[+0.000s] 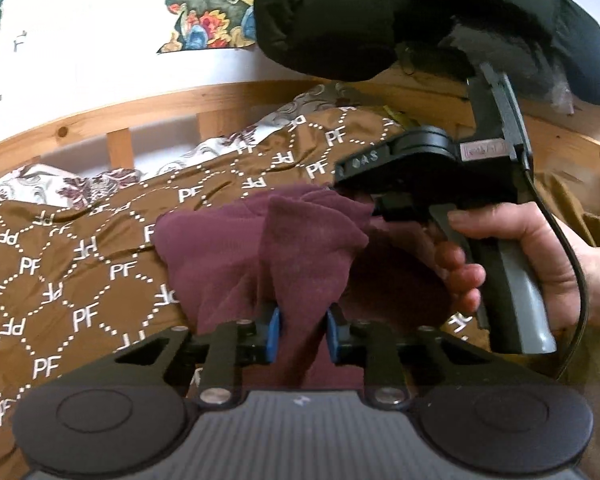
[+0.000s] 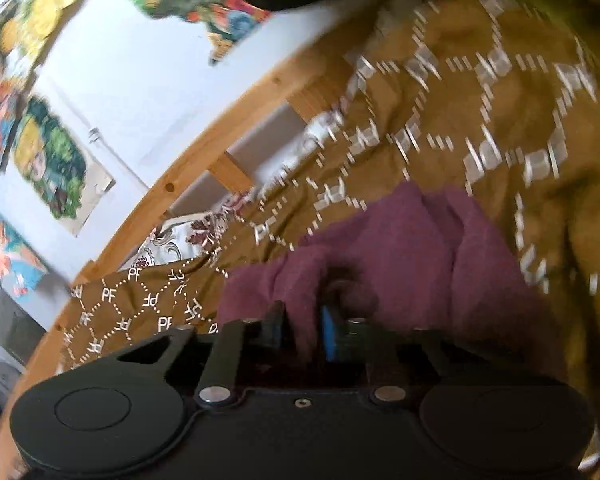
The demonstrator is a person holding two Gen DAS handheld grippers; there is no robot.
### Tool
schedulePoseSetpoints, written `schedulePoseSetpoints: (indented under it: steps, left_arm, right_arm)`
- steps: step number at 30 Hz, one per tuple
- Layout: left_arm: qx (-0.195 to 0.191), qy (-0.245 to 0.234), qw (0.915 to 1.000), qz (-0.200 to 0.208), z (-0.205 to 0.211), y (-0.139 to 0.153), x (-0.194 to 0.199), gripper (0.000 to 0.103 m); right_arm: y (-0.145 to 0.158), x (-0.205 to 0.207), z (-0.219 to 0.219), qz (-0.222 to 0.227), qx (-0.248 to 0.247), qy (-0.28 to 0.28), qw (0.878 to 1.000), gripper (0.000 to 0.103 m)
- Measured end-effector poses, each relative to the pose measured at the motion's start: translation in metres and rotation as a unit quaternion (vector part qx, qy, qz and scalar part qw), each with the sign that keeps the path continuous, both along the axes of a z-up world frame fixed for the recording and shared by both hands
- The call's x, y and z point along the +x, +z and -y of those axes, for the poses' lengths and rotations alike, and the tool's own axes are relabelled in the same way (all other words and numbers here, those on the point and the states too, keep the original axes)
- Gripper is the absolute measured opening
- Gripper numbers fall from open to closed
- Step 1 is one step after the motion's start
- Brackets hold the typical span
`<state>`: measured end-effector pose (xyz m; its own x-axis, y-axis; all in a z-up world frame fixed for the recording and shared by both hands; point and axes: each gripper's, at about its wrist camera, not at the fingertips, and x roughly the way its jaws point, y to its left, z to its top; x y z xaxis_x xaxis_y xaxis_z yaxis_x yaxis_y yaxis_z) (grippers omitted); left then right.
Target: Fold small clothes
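1. One bed, wooden slatted frame (image 1: 120,146), under one brown quilted bedspread (image 1: 60,272) printed with white "PF" diamonds.
2. One black padded garment (image 1: 340,20) hanging above the frame, right wrist view showing only its edge.
3. One small maroon knit garment (image 1: 228,248), rumpled on the bedspread, partly lifted.
4. Several colourful cut-out pictures (image 2: 52,160) on the white wall; right wrist view shows more.
5. Two sets of tongs: left tongs (image 1: 300,334) closed on a maroon fold; right tongs (image 2: 302,330) likewise gripping maroon cloth.
6. One hand (image 1: 512,256) holding the right tongs' grey handle, left wrist view only.
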<state>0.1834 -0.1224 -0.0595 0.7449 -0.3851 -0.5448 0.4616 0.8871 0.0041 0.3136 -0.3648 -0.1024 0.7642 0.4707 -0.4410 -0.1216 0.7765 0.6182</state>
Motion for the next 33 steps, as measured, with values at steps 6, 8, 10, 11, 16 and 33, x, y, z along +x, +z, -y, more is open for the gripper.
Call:
schedulePoseSetpoints:
  steps: [6,8,10,11,16,33]
  left_arm:
    - [-0.035,-0.019,0.9992,0.0,0.015,0.008,0.008,0.023]
    - [-0.048,-0.031,0.9984,-0.004,0.02,0.009,0.01,0.023]
    - [-0.054,-0.043,0.9975,-0.007,0.026,0.009,0.01,0.023]
    - [-0.055,-0.05,0.9972,-0.008,0.029,0.008,0.01,0.023]
    - [-0.054,-0.071,0.9959,-0.019,0.033,0.001,0.009,0.025]
    - [-0.209,0.052,0.9745,-0.063,-0.042,0.008,0.027,0.099]
  right_arm:
    - [0.032,-0.013,-0.001,0.087,-0.053,-0.004,0.995,0.014]
    - [0.038,-0.017,0.007,0.096,-0.059,-0.016,0.994,0.014]
    - [0.042,-0.022,0.016,0.1,-0.071,-0.03,0.992,0.014]
    - [0.043,-0.022,0.02,0.099,-0.078,-0.038,0.991,0.014]
    - [0.038,-0.022,0.037,0.066,-0.108,-0.067,0.99,0.014]
    - [0.017,-0.021,0.033,-0.012,-0.189,-0.074,0.979,0.016]
